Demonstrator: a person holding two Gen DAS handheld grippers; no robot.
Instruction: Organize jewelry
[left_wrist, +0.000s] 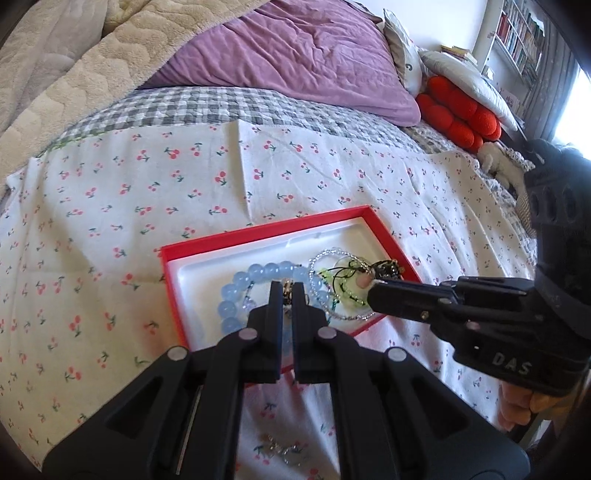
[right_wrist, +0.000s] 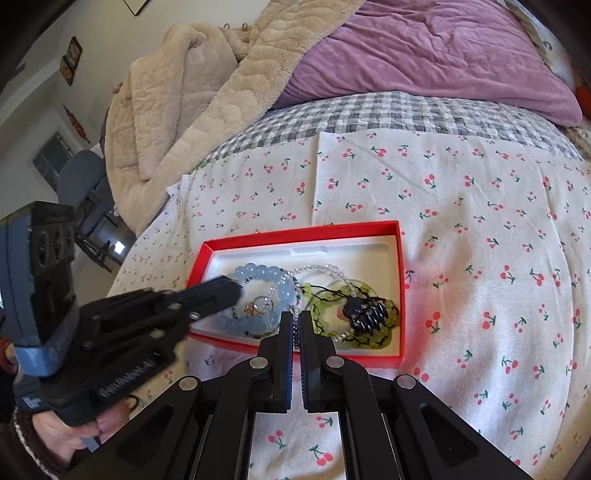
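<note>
One red box (right_wrist: 400, 295) with a white lining is lying open on the bed, and the jewelry is sitting inside it: one pale blue bead bracelet (right_wrist: 284, 291), one clear bead strand (right_wrist: 325, 268), one green bead bracelet (right_wrist: 384, 341) with a dark cord, one dark claw-shaped clip (right_wrist: 365, 314) resting on the green beads, and a small gold ring (right_wrist: 253, 307) lying inside the blue loop. Two grippers are hanging over the box. The left gripper (left_wrist: 286, 291) is reaching over the blue bracelet with its jaws clenched almost together; whether it is pinching anything I cannot tell. The right gripper (right_wrist: 294, 321) is pointing down over the box's near edge, jaws likewise pressed nearly together, with a dark beaded bit showing in the slit that I cannot identify. Under the box, one white cloth printed with cherries (right_wrist: 480, 206) is spreading over a grey checked bedspread (right_wrist: 369, 107). Further back, one purple quilt (left_wrist: 295, 51) and one cream blanket (right_wrist: 177, 110) are lying bunched up. One red cushion (left_wrist: 458, 114) is sitting by the pillows, a bookshelf (left_wrist: 517, 33) is standing against the wall, and a small tangle of chain (left_wrist: 284, 448) is lying on the cloth outside the box.
</note>
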